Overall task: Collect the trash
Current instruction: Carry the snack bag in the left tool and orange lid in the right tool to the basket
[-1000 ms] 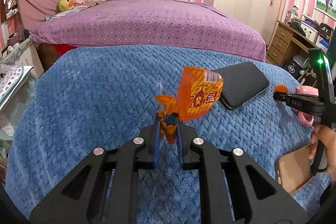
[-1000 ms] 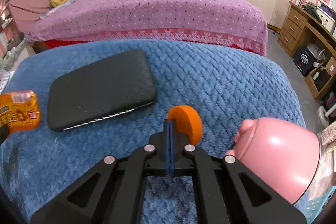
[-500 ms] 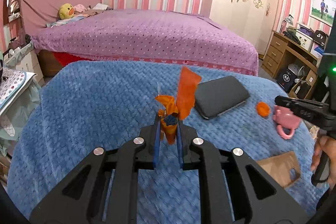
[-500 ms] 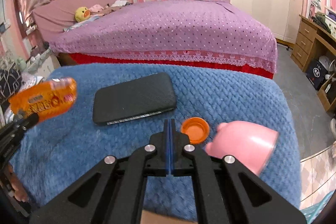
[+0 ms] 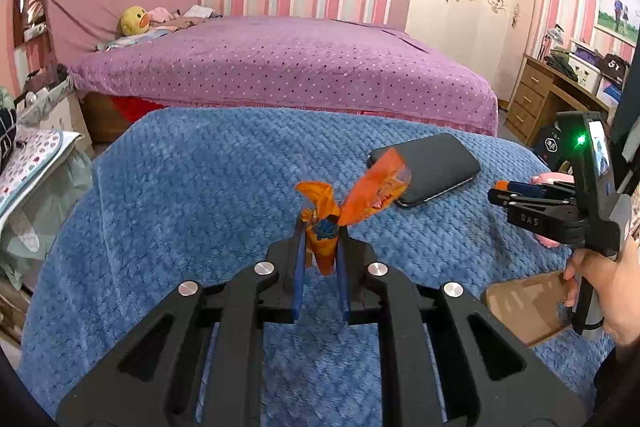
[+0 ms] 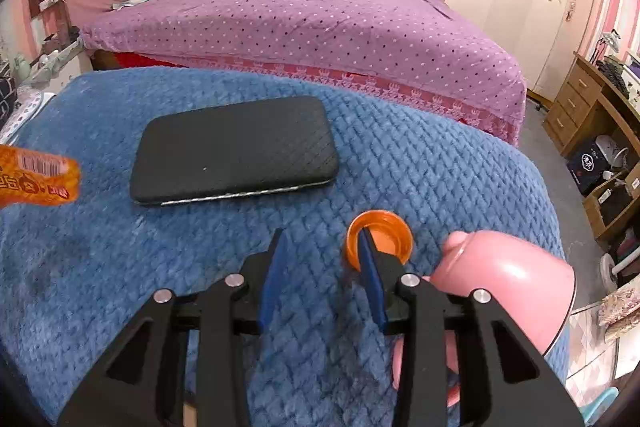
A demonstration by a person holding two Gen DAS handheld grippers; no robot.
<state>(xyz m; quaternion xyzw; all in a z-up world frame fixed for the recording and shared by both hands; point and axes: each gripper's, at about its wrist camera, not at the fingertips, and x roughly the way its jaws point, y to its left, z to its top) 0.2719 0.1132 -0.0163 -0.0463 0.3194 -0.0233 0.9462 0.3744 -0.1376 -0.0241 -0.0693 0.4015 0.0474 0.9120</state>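
A blue blanket (image 6: 400,163) covers the table, with a black case (image 6: 236,151) lying on it. The left hand-held gripper (image 5: 320,247) pinches an orange wrapper (image 5: 360,195) above the blanket. The right hand-held gripper (image 6: 320,259) has just been opening, nothing between its jaws; its right finger overlaps an orange cap (image 6: 388,227).

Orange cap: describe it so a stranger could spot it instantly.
On the blue blanket, look just right of the black case, beside the pink mug. The orange cap is a small round dish lying open side up, the only orange piece resting on the blanket.
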